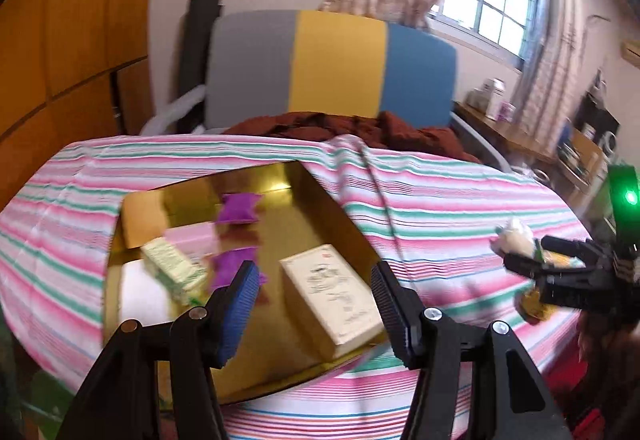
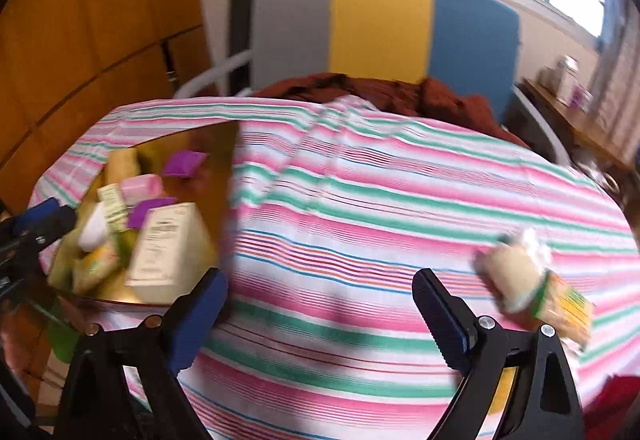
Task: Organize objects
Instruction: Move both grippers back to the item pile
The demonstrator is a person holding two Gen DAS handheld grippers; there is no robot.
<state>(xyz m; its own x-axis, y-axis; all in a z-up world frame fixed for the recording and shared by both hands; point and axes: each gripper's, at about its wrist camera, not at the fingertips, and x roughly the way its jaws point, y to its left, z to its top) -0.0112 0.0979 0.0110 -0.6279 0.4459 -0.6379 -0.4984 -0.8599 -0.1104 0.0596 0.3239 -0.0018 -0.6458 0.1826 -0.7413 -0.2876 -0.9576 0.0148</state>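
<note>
From the left wrist, the left gripper (image 1: 314, 304) hangs with its jaws apart and nothing between them, just above the near edge of the gold tray (image 1: 332, 196). Inside the tray lie a cream box (image 1: 332, 296), a green-and-white box (image 1: 172, 268), 2 purple packets (image 1: 238, 208) and a pink packet (image 1: 192, 236). Well to the right of the tray, the right gripper (image 1: 520, 260) sits beside a wrapped snack (image 1: 516, 236); whether it is touching the snack is hard to tell here.

From the right wrist, the right gripper (image 2: 320, 316) has its jaws wide apart and empty over the striped cloth (image 2: 360, 200). The wrapped snack (image 2: 520, 276) lies on the cloth just outside the right finger, not between the 2 fingers, far to the right of the tray (image 2: 230, 144). This view settles what the other leaves unclear.

The step in hand looks like collecting the last loose item. The next move likely calls for shifting the right gripper rightward so the snack sits between the fingers, then closing and carrying it to the tray.
</note>
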